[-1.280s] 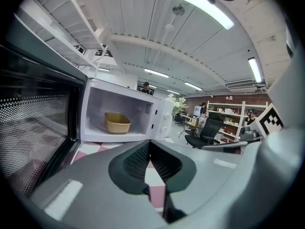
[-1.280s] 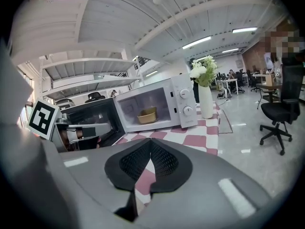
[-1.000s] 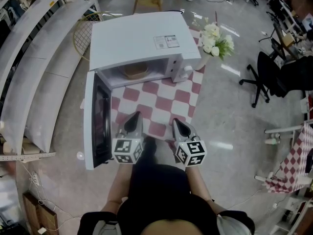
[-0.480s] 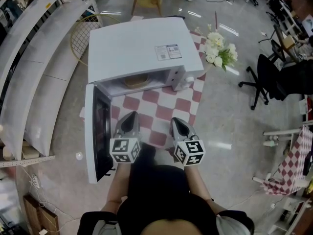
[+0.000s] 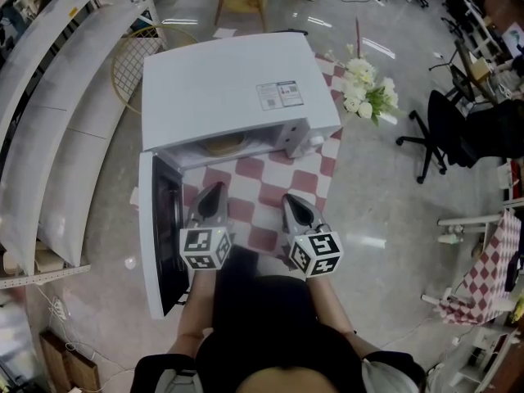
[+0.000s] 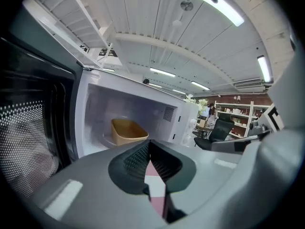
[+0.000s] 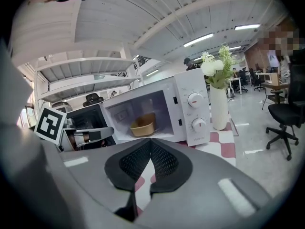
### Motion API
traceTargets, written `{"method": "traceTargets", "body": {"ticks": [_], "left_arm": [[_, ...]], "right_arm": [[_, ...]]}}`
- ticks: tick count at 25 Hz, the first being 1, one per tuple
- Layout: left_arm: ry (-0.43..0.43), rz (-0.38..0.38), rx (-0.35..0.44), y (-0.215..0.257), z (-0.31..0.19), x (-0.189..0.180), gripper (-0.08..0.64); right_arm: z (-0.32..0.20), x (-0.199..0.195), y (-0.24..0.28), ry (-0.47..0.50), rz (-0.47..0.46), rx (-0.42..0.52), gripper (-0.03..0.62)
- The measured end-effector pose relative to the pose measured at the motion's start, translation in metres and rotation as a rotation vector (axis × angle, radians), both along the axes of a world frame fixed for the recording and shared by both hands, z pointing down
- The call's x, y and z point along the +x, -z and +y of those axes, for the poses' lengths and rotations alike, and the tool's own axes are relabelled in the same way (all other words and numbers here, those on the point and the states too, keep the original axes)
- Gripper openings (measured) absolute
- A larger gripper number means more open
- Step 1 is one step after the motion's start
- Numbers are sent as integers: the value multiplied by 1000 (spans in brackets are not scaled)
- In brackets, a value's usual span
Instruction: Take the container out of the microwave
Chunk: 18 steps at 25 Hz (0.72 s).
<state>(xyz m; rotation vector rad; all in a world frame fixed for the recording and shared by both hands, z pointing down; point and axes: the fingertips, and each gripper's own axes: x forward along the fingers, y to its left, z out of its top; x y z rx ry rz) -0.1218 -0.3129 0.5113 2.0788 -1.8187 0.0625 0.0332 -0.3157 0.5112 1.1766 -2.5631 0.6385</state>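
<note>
Claws first: your left claw (image 5: 213, 193) is closed, pads together with nothing between them, and your right claw (image 5: 289, 201) is the same, closed and empty. Both hang over the checked cloth (image 5: 270, 182) in front of the microwave (image 5: 229, 80), side by side and well short of the cavity.

Door (image 5: 158, 228) stands swung wide on the left, just beside your left claw.

Container (image 6: 127, 131) sits inside the microwave on the cavity floor, upright, open top facing up. It is tan with a rounded rectangular rim. Nothing else shows in the cavity. From the right gripper view it (image 7: 143, 125) lies left of the two control knobs.

Handling, as a judgement:
- Looks thin-walled, so probably light; the wall may flex under a hard squeeze.
- Contents cannot be seen from here, so keep it level when it comes out.
- Smooth sides may slip; the rim gives the best purchase.

Where to hold: the near wall at the rim, one pad inside and one outside. Open a claw before you reach in, and mind the door edge on the left.
</note>
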Motion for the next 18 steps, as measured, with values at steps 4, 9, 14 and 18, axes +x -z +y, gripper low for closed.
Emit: {"method": "traceTargets", "body": {"ticks": [4,9,14,18], "left_arm": [[27,3,0,-1,-10,-9,9],[74,7,10,3,-25,-21,9],[90,20,31,7,-43,-26,9],[107,23,43,9,-54,-31,9]], "right_arm": [[-5,-7,3,17,0,9,1],[-11,-16,7,46,10,25,0],[-17,-24,5,63,13,20,1],[-19,-30,1,78,16,9,0]]}}
